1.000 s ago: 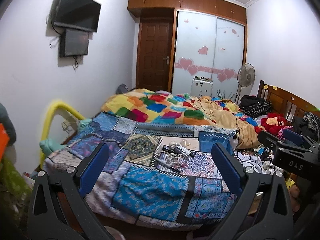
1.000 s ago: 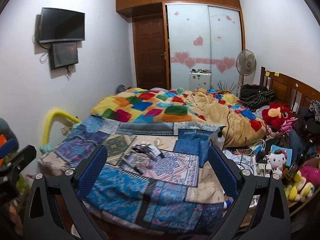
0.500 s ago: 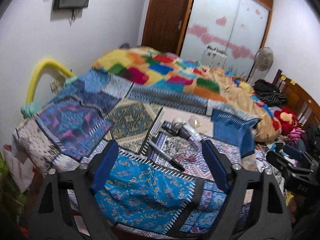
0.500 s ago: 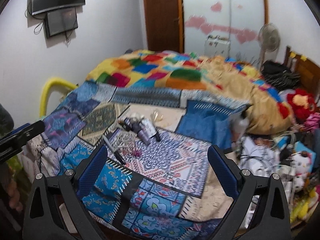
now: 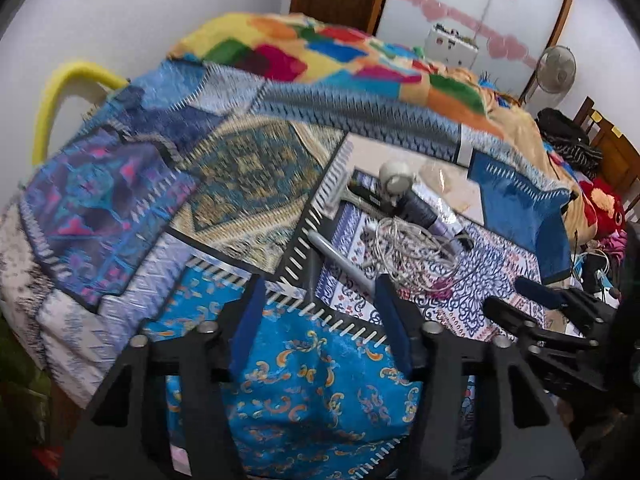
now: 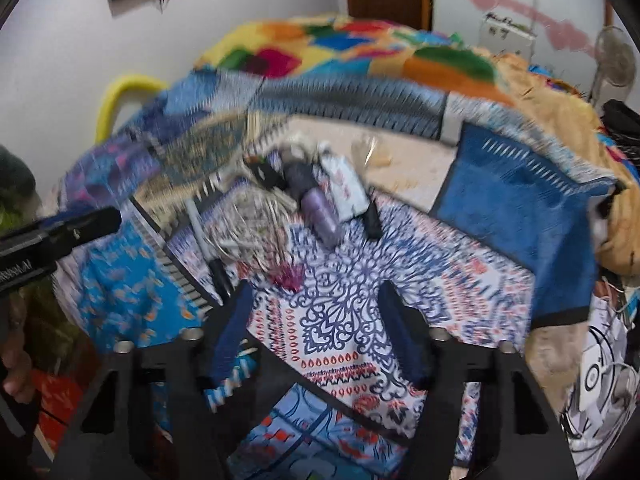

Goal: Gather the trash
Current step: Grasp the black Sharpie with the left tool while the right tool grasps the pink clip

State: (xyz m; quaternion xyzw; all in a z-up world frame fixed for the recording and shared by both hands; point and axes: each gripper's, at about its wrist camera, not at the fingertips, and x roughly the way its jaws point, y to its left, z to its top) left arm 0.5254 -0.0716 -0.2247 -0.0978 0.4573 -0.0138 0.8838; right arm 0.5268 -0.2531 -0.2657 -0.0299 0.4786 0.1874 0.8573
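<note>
- Presently, left gripper [image 5: 320, 312]: hovers over the near edge of the bed [image 5: 100, 312], jaws parted and holding nothing; the grey marker [image 5: 340, 266] lies just ahead of them, its near end running in behind the right-hand finger.
- Right gripper [image 6: 316, 320]: hangs over the red-and-blue patterned panel of the patchwork quilt [image 6: 400, 280] near the bed's front edge, jaws parted with only cloth between them. The view is blurred.
- Trash, all clustered mid-bed on the quilt, towards the near edge:
- tangled white cord [image 5: 412, 256], loosely coiled, touching the marker;
- dark cylindrical bottle [image 5: 420, 212] lying on its side, just behind the cord;
- purple bottle [image 6: 320, 216] lying beside a white packet [image 6: 346, 186];
- small black stick-shaped item [image 6: 374, 220] just right of the purple bottle;
- crumpled grey wad [image 5: 396, 178] at the back of the cluster;
- clear plastic wrapper [image 5: 438, 174] on the bare beige patch behind;
- pink scrap [image 6: 286, 278] nearest the right gripper's left finger.
- Coloured block blanket [image 5: 320, 56]: heaped at the bed's far end.
- Yellow foam tube [image 5: 52, 100]: arches at the bed's left side.
</note>
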